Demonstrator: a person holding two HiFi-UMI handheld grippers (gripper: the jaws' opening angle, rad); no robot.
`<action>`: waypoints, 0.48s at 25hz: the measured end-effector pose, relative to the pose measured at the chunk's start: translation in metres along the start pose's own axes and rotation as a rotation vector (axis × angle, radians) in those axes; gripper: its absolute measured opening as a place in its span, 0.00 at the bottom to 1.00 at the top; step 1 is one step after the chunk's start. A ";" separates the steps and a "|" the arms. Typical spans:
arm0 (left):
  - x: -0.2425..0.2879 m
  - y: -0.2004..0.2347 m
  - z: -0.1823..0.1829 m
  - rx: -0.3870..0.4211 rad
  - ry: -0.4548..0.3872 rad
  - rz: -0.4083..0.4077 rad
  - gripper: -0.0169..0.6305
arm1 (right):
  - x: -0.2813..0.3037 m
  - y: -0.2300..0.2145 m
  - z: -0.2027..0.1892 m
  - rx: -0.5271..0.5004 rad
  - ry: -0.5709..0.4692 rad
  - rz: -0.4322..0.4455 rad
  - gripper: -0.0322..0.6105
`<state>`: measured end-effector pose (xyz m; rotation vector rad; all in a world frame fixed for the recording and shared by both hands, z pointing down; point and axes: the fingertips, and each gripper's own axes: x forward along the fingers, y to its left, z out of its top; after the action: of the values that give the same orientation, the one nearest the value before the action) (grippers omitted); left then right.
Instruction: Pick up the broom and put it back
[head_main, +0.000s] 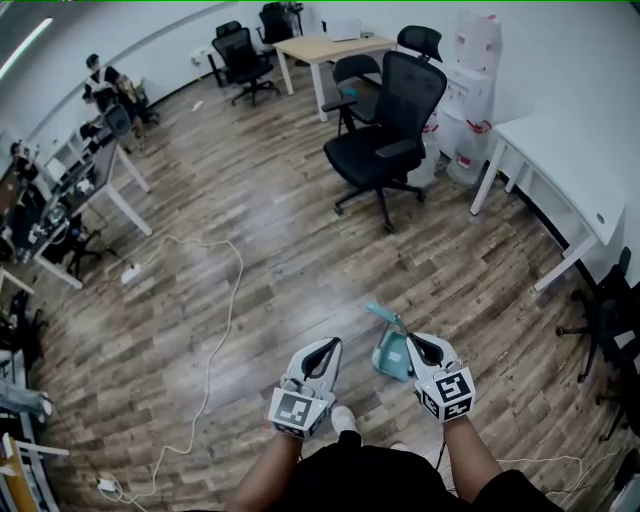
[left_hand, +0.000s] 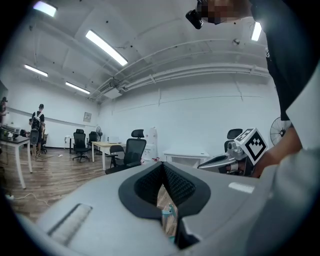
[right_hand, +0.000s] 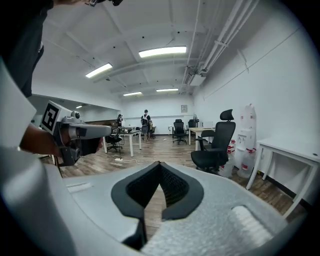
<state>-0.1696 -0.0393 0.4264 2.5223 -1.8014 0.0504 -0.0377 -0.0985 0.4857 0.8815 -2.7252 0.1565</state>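
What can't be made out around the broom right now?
- Head view: teal broom set is small, its right side behind the right gripper; broom and dustpan can't be separated.
- Left gripper view: only a sliver of it shows through the jaw gap.
- Right gripper view: it doesn't show at all.

Wood-plank floor (head_main: 280, 230). Black office chair (head_main: 385, 130) mid-room, near a white bench (head_main: 560, 150) at right. Water jugs (head_main: 470, 85) stacked by the far wall. Wood-topped bench (head_main: 330, 48) beyond, with more black chairs (head_main: 245, 55) beside it. White cable (head_main: 209, 365) snakes over the floor, with a power strip (head_main: 130, 272) near its far end. Person (head_main: 100, 78) far left.
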 end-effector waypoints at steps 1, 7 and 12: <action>0.003 0.006 -0.003 -0.004 0.009 -0.010 0.05 | 0.004 0.000 -0.001 0.000 0.003 -0.012 0.06; 0.015 0.023 -0.024 -0.032 0.083 -0.062 0.05 | 0.016 -0.004 -0.015 0.011 0.034 -0.085 0.06; 0.026 0.024 -0.047 -0.046 0.095 -0.076 0.05 | 0.022 -0.008 -0.036 -0.044 0.124 -0.090 0.06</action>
<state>-0.1845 -0.0688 0.4749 2.5092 -1.6519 0.1226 -0.0421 -0.1110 0.5263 0.9478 -2.5601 0.1286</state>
